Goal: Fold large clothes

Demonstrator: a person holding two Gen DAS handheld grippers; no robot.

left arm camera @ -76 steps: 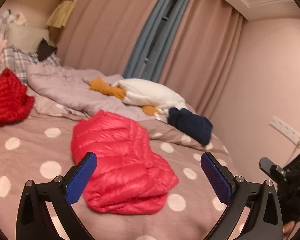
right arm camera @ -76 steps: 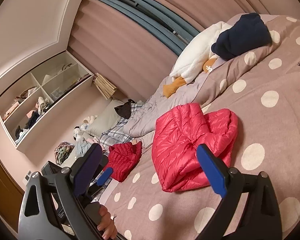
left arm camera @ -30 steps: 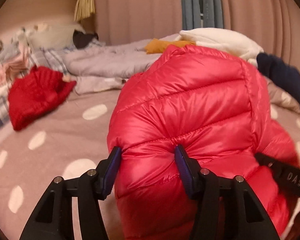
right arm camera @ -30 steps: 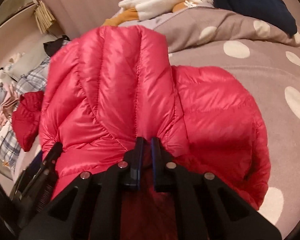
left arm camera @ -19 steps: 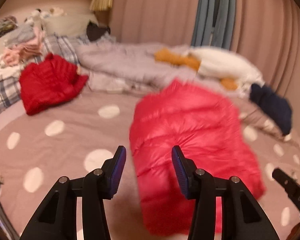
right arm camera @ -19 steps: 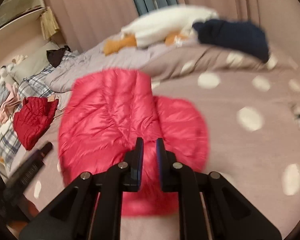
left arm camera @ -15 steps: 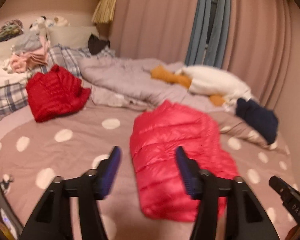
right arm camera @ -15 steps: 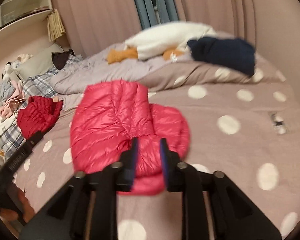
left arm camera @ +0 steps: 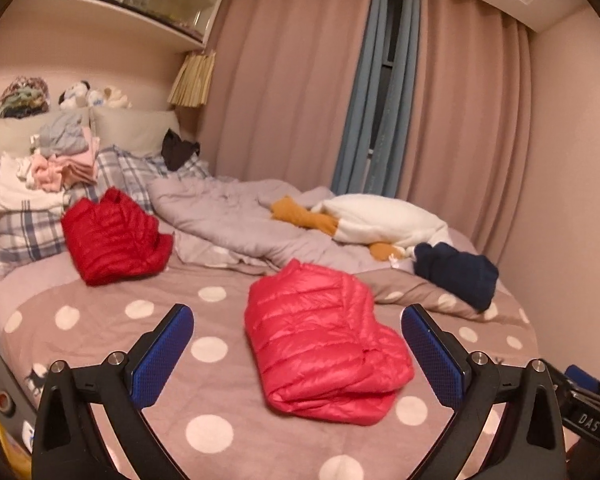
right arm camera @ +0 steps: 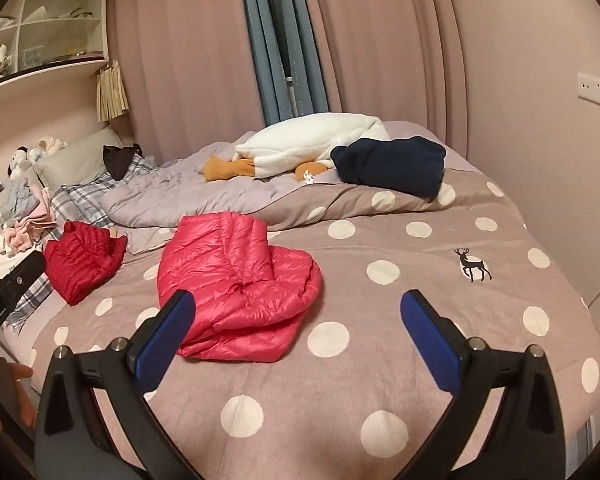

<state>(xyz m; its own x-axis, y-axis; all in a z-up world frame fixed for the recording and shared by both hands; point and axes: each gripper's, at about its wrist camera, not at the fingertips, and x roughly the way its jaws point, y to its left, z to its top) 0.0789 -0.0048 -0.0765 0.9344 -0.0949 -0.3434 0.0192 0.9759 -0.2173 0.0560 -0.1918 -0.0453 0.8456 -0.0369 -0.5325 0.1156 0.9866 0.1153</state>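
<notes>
The pink down jacket (left arm camera: 324, 340) is seen lying folded into a compact bundle on the polka-dot bedspread (left arm camera: 100, 320), near the middle of the bed toward its foot edge; the stacked layers show along the bundle's near side. It is touched by neither tool.

The left gripper (left arm camera: 298, 356) is held above the foot edge, its jaws having just been opening and now spread wide with nothing between the blue pads (left arm camera: 162, 356). The right gripper (right arm camera: 296, 340) is likewise spread wide, its jaws having just been opening, and nothing is gripped. The jacket is seen beyond and between the fingers in both views, well clear of them.

A darker red jacket (left arm camera: 114, 240) is noted near the head-end left corner, against the plaid pillows (left arm camera: 20, 224). A rumpled grey duvet (left arm camera: 228, 220) runs across the far side, with a white and orange plush toy (left arm camera: 380, 220) on it. A folded navy garment (left arm camera: 456, 272) lies by the right edge. Pink curtains (left arm camera: 300, 100) hang behind the bed.
</notes>
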